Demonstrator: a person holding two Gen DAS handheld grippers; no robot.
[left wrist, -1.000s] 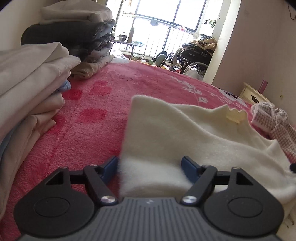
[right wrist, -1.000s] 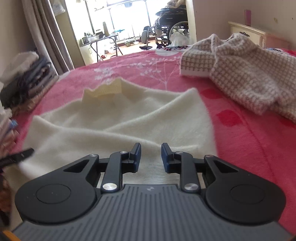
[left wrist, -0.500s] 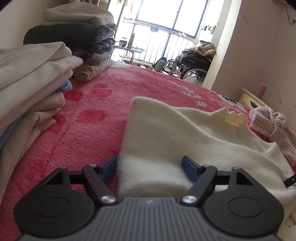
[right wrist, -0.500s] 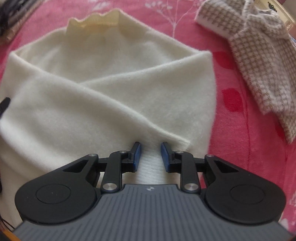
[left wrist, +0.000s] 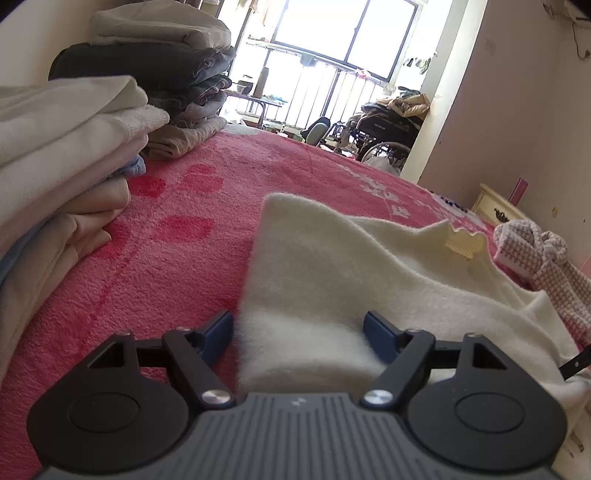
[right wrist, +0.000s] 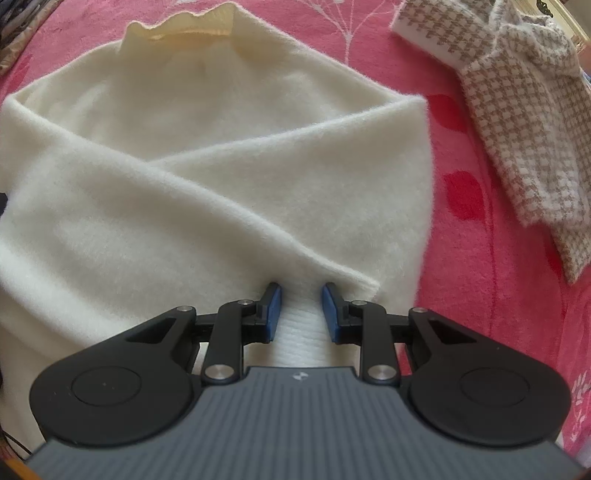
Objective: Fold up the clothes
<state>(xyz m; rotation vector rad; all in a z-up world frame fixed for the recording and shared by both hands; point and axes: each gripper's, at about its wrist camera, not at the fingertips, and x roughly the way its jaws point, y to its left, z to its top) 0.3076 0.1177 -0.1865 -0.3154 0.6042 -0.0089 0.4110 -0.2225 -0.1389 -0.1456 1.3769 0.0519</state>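
Observation:
A cream fuzzy sweater (left wrist: 332,258) lies on the pink bed blanket (left wrist: 166,240), its sleeves crossed over the body (right wrist: 221,166) and its scalloped collar (right wrist: 177,26) at the far end. My left gripper (left wrist: 297,326) sits low at the sweater's left folded edge. Its jaws are opening, and the thick fold lies between them with the pads not pressing on it. My right gripper (right wrist: 301,306) points steeply down over the ribbed cuff (right wrist: 299,332) at the near edge. Its jaws stand narrowly apart, and the cuff shows through the gap beneath them.
A brown-and-white houndstooth garment (right wrist: 517,92) lies crumpled to the right of the sweater. Stacks of folded clothes (left wrist: 66,147) rise on the left, with a darker pile (left wrist: 155,74) behind. A cream nightstand (left wrist: 495,206) and a wheelchair (left wrist: 388,133) stand beyond the bed.
My right gripper has tipped from looking level across the bed to pointing steeply down at the sweater's near edge. The left gripper has stayed at the sweater's folded edge.

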